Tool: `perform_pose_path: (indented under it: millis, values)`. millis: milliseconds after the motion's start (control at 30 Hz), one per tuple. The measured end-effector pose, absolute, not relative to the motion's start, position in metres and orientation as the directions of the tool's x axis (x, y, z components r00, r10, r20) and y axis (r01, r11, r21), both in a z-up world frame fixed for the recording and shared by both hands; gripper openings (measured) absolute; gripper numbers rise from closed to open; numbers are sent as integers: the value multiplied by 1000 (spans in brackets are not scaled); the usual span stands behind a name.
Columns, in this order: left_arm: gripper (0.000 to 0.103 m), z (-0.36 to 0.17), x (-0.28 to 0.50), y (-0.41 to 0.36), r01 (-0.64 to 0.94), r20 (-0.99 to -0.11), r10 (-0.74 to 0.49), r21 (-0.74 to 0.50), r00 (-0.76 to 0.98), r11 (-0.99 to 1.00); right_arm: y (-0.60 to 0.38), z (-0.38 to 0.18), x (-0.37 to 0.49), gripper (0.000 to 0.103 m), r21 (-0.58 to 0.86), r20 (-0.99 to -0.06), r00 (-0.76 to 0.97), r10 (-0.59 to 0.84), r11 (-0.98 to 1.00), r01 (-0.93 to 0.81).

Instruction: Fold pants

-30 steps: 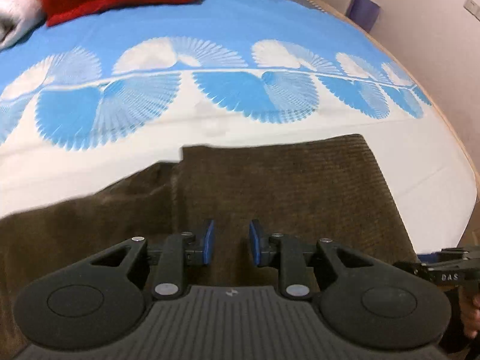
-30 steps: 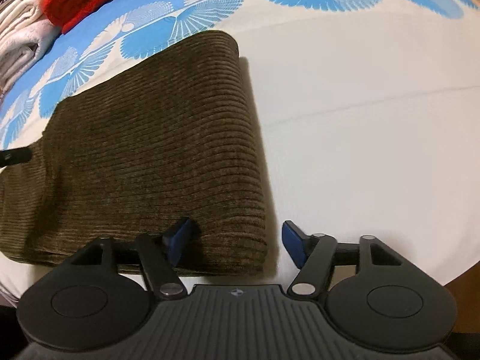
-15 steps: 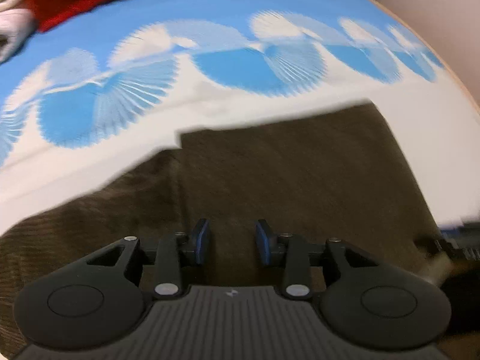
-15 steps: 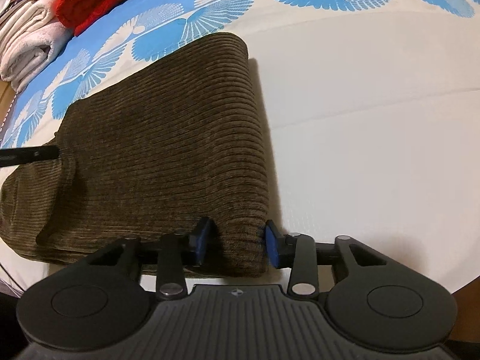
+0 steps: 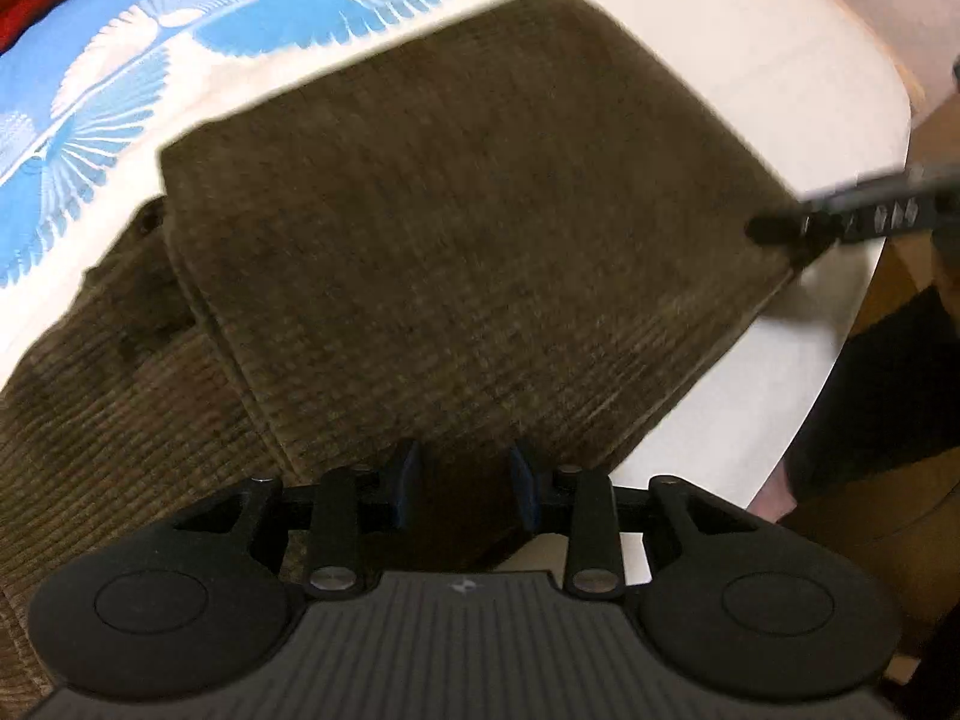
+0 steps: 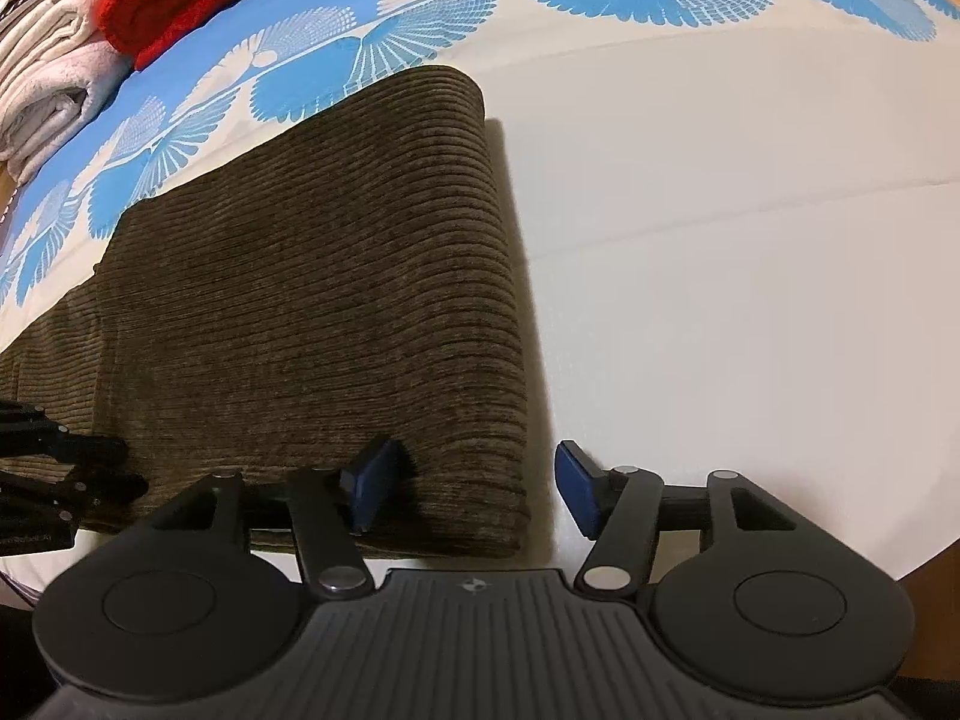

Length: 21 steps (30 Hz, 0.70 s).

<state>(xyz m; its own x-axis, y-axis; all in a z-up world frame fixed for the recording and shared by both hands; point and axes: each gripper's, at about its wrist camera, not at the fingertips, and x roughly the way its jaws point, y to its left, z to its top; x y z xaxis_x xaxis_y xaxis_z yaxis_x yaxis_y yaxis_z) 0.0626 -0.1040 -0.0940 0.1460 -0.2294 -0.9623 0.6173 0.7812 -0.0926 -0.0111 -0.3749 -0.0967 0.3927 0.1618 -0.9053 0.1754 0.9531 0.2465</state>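
The left wrist view is motion-blurred, so the corduroy ribs of the brown pants (image 5: 468, 228) smear together there, and the lower layer at 8 o'clock is cut off by the frame. The left claw (image 5: 462, 489) has its blue pads (image 5: 403, 483) set a little apart over the near hem; whether cloth is pinched between them cannot be told, since the gap is dark. At 3 o'clock in that view the right claw's finger shows only as a blurred black bar touching the pants' corner.

Half a second ago the right claw (image 6: 471, 489) was closed on the folded edge; now it is released, jaws spread wide, one pad resting on the fabric and the other on the bare sheet just beside the fold. The left camera has tipped downward and swung right since then, so the pants fill more of its view.

The pants lie folded on a bed sheet (image 6: 750, 252), white with a blue fan-pattern band. At 10 o'clock in the right view sit a red blanket (image 6: 180, 6) and folded pale towels (image 6: 54, 78).
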Motion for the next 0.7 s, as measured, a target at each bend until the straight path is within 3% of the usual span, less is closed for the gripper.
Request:
perform_pose_path:
  millis: [167,267,333,400,600,667,700]
  values:
    - [37,-74,73,-79,542,-941,-287,-149,179,827,-371,-100,-10,68,254,-909,379,174,952,171]
    - [35,-107,64,-89,603,-977,-180,-75,115,795,-374,-103,-9,68,272,-909,373,188,944,188]
    - [35,-107,55,-97,645,-977,-157,-25,147,764,-378,-106,-9,68,296,-908,363,208,932,208]
    - [36,-102,61,-92,616,-975,-175,-53,139,786,-381,-109,-8,67,308,-910,355,215,923,230]
    - [41,-67,80,-79,516,-923,-291,-126,253,847,-371,-96,-10,32,291,-896,395,201,939,185]
    - [50,-51,88,-76,469,-879,-387,-227,279,853,-366,-84,-13,29,287,-880,435,192,944,164]
    - [61,-42,93,-74,444,-843,-456,-305,285,842,-360,-74,-15,28,268,-862,473,181,955,124]
